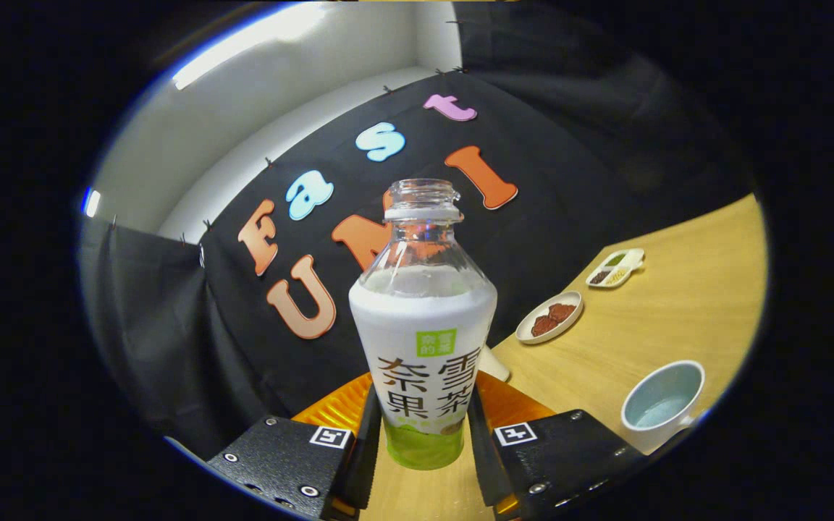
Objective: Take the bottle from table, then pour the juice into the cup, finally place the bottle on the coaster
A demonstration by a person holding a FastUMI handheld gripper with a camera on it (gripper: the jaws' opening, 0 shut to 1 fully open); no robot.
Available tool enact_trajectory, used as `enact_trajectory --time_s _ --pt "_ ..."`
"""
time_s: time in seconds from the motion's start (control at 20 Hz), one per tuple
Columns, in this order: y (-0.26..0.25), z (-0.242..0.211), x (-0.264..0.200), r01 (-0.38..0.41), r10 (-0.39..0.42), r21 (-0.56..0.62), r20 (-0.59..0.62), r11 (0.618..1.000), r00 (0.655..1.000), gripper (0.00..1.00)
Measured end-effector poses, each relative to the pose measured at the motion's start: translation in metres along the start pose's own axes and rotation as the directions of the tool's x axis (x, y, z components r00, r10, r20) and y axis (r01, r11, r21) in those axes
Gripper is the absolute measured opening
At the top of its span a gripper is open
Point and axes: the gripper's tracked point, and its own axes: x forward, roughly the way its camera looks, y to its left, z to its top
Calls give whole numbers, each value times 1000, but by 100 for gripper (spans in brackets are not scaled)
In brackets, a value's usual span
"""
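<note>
Gripper (pixel 422 434) pinching the uncapped bottle (pixel 423 340) at its base, above the desk (pixel 649 318); cup (pixel 663 405) near the desk's edge.

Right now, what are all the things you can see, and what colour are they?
bottle: one, clear with a white and green label, no cap, between the fingers
orange mat: one, behind the bottle's base
cup: one, white, pale blue inside, on the table beside the fingers
plate: one, white, holding brown pieces, beyond the cup
divided dish: one, white, beyond the plate
table: one, light wood
fingers: two, pressing both sides of the bottle
</note>
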Motion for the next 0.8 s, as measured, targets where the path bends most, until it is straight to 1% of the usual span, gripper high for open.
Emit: enact_trajectory --time_s 0.1,0.3,0.35,0.5,0.55,0.6,0.65,0.75,0.8 --pt "-2 3 -2 14 -14 -123 0 992 1000 57" --pt "-7 6 3 41 -42 -281 3 959 999 58" --pt "-10 3 3 55 -59 -329 -2 943 998 57" --pt "-19 -13 9 61 -89 -457 -41 887 995 58" --pt "-24 -20 11 68 -111 -492 -58 868 992 58" --pt "-29 -28 14 66 -124 -516 -79 854 989 58" --pt "-36 -36 16 77 -154 -541 -98 837 983 58" --pt "-43 -53 20 68 -183 -582 -141 811 973 58" --pt "-45 -63 23 50 -188 -595 -172 802 967 58"
